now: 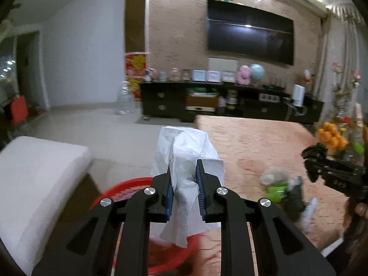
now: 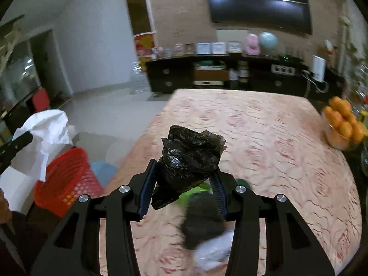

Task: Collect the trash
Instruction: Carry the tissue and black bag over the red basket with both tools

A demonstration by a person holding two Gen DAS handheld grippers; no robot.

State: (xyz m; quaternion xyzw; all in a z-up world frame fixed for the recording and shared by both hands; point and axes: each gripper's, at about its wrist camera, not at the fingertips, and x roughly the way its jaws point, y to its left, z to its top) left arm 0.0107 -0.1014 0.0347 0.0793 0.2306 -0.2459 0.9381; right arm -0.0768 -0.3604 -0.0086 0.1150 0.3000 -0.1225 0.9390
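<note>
left wrist: left tongs point(image 1: 185, 171) clenched on white tissue point(image 1: 187, 158), held above red basket point(image 1: 128, 187) at 6 o'clock
right wrist: right tongs point(image 2: 184, 176) clenched on crumpled black bag point(image 2: 191, 154) over bench point(image 2: 276, 138); red basket point(image 2: 66, 179) at 9 o'clock, more trash blurred below tongs

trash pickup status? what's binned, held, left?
Binned: cannot tell, the red basket interior isn't visible. In hand: left claw grips white tissue above the basket; right claw grips a black bag. Left on the table: green wrapper and blurred scraps.
</note>
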